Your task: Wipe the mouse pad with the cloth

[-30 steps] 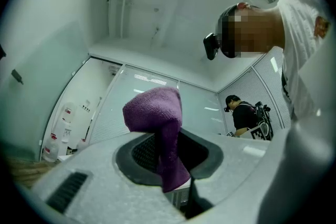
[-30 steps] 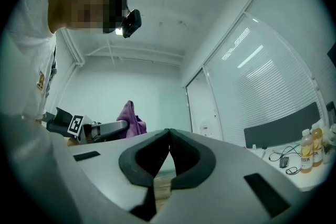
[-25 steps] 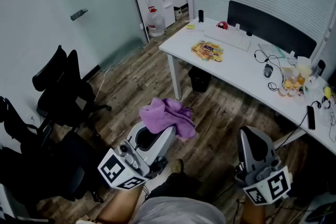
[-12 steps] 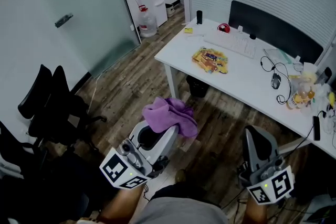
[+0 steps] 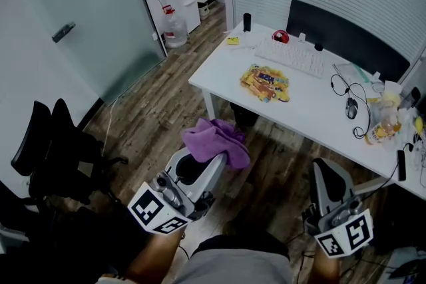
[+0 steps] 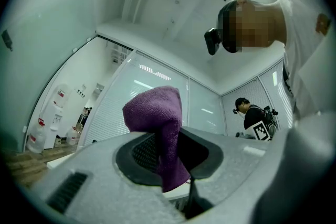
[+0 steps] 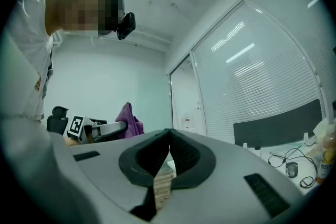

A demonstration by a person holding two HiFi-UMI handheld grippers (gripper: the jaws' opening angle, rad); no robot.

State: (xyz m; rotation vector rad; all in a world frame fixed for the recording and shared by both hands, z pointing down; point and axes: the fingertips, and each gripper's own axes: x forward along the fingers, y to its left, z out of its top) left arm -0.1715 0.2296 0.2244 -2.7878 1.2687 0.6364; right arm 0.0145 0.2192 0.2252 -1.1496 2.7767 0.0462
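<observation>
One bunched cloth (image 5: 216,142), long axis upright

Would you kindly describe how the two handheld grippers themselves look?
Both the left gripper and the right gripper have smooth light-grey moulded shells, with black ribbed pads lining the jaws. Each carries a white cube printed with black square markers at its rear.

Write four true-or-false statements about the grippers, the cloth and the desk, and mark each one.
1. The left gripper is clamped on a purple cloth. True.
2. The right gripper has its jaws wide apart. False: they are closed together with nothing between them.
3. The cloth lies on the white desk. False: it hangs from the left gripper over the wooden floor, short of the desk.
4. A keyboard lies on the desk. True.
</observation>
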